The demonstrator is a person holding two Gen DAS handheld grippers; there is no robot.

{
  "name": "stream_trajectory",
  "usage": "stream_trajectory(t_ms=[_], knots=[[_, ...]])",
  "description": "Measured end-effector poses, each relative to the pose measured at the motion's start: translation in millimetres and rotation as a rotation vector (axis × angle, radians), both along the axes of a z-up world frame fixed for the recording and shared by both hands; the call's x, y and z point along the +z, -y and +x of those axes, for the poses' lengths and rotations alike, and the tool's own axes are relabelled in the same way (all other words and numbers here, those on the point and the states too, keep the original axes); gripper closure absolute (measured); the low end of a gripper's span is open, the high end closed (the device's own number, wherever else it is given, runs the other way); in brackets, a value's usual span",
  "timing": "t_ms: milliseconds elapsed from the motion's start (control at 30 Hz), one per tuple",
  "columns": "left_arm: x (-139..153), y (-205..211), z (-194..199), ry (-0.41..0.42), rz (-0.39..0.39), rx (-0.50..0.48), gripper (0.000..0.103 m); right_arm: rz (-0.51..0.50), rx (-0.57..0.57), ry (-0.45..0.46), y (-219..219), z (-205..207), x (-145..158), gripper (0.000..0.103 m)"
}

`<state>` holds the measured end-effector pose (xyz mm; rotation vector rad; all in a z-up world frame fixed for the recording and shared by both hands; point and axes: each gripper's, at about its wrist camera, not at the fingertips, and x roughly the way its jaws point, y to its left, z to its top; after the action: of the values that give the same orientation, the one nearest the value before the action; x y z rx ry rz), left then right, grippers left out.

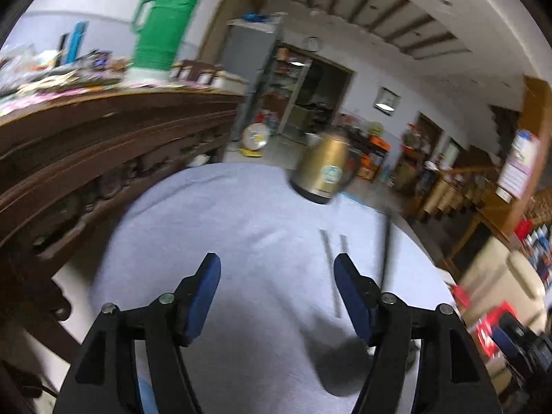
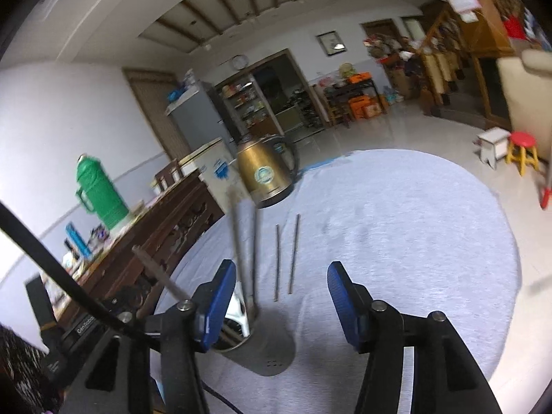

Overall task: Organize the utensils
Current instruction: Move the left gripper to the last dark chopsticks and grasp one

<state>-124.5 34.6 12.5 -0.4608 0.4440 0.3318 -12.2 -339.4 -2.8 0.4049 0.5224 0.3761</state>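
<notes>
Grey cloth [image 2: 396,214] covers the round table. Two loose chopsticks [image 2: 285,258] lie side by side at centre frame: thin, stiff, light and probably slippery; best pinched mid-shaft. Left gripper [image 1: 277,265] and right gripper [image 2: 281,272] both stand spread, holding nothing. Only the right view shows the metal holder [image 2: 255,338] at lower centre with chopsticks standing in it; the left view shows just one dark upright stick [image 1: 386,252]. Gold kettle [image 2: 264,172] stands behind.

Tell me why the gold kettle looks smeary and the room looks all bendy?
In the left wrist view the gold kettle and green thermos are smeared by motion blur; the fisheye lens bends the walls and ceiling. In the right wrist view the kettle is sharper and the two chopsticks on the grey cloth look crisp, but those standing in the holder are blurred.
</notes>
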Motion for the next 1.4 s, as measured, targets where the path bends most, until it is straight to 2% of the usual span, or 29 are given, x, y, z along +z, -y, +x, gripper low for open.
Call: stream_trajectory(t_ms=[100,200,333,367,433,500,533,600,767,933,1033,1300,1400], knots=[[-7,-32,7,-0.046,-0.023,0.074,0.033,0.015,-0.053,-0.047,24,10,-6,0.044],[-16,-64,28,-0.137,-0.071,0.073,0.033,0.023,-0.105,-0.126,50,28,-19,0.044],[-39,-101,79,-0.339,-0.164,-0.016,0.033,0.03,-0.126,-0.241,73,55,-39,0.044],[-48,-108,101,-0.435,-0.171,-0.055,0.033,0.029,-0.122,-0.264,75,62,-43,0.044],[-60,-116,133,-0.534,-0.196,-0.122,0.033,0.035,-0.111,-0.317,82,78,-52,0.044],[-72,-112,161,-0.649,-0.166,-0.188,0.033,0.014,-0.083,-0.382,84,96,-63,0.044],[-77,-109,180,-0.683,-0.175,-0.239,0.033,0.01,-0.077,-0.4,85,101,-67,0.044],[-83,-103,205,-0.739,-0.155,-0.283,0.033,-0.013,-0.04,-0.462,86,121,-78,0.044],[-98,-77,269,-0.801,-0.191,-0.39,0.033,-0.092,0.011,-0.55,74,153,-93,0.044],[-114,-43,313,-0.851,-0.177,-0.446,0.033,-0.174,0.048,-0.561,62,183,-95,0.044],[-122,-30,332,-0.867,-0.19,-0.456,0.033,-0.195,0.063,-0.553,54,196,-92,0.044],[-138,3,379,-0.953,-0.153,-0.479,0.033,-0.233,0.108,-0.558,34,218,-93,0.044],[-145,6,393,-0.996,-0.168,-0.453,0.04,-0.244,0.117,-0.56,29,223,-92,0.044]])
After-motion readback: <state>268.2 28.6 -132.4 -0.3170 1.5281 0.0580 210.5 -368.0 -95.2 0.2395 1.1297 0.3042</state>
